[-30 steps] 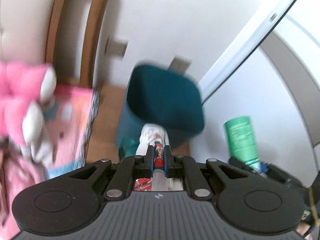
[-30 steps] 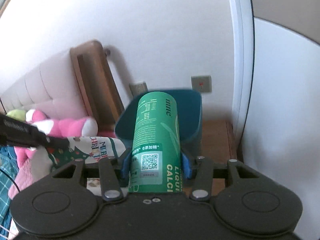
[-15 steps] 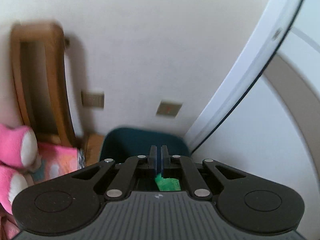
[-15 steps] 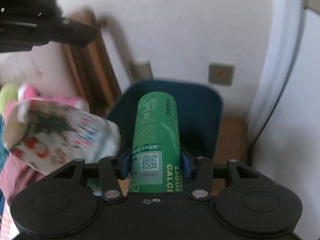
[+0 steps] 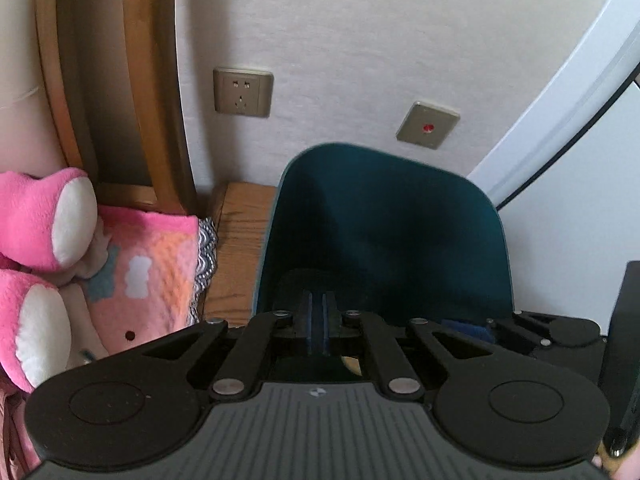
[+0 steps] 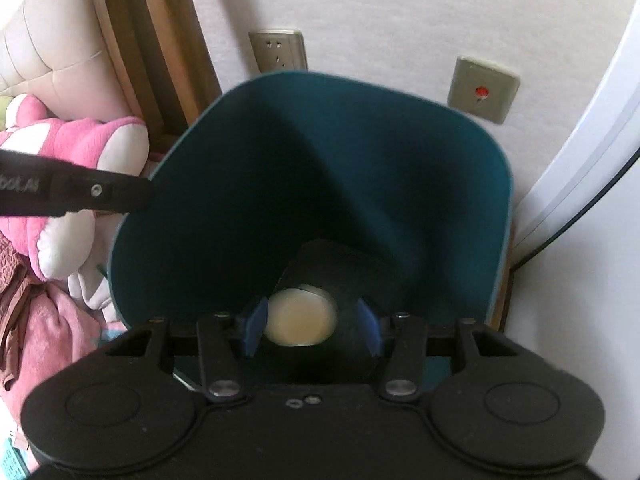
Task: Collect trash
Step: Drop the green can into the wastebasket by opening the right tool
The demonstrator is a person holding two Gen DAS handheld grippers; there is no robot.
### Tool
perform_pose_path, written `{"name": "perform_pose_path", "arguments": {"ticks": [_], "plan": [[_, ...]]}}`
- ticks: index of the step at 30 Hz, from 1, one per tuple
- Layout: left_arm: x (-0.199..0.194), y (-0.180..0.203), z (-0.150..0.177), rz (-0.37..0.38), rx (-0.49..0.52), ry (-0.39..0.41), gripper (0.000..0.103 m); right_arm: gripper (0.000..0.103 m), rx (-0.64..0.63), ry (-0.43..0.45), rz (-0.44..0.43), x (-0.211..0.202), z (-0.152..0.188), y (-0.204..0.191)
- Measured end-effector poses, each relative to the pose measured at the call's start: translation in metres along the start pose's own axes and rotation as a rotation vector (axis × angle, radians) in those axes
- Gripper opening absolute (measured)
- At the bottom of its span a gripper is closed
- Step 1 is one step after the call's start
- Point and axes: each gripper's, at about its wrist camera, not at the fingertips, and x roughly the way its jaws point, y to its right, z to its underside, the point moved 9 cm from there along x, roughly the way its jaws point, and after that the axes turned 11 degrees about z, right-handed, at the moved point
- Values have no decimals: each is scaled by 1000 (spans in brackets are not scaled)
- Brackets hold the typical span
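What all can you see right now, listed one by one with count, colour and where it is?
Trash bin: one, dark teal, open top, standing against the wall directly below both tools.
Round pale object: one, cream, down inside the bin between the right tool's fingers; what it is cannot be told.
Wall socket: one, bronze-grey, on the wall left of the bin.
Wall switch: one, bronze-grey with a red dot, on the wall above the bin's right side.
Plush toy: one, pink and white, on the bed at left.
Blanket: one, pink patterned, beside the plush.
Headboard frame: one, brown wood, upper left.
Left tool: black, fingers together, empty.
Right tool: black with blue pads, fingers apart.
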Motion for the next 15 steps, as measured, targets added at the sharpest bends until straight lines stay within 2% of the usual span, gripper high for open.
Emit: {"name": "perform_pose_path", "arguments": {"ticks": [5, 10, 12, 15], "plan": [[-10, -3, 13, -11, 14, -9, 16, 53, 8, 21, -38, -8, 7, -2], [-30, -5, 28, -11, 31, 17, 39, 56, 14, 68, -68, -24, 16, -5], [-41, -5, 35, -18, 42, 36, 57, 56, 32, 89, -80, -32, 19, -4], [-60, -3, 42, -17, 60, 69, 59, 57, 63, 127, -92, -45, 21, -3]]}}
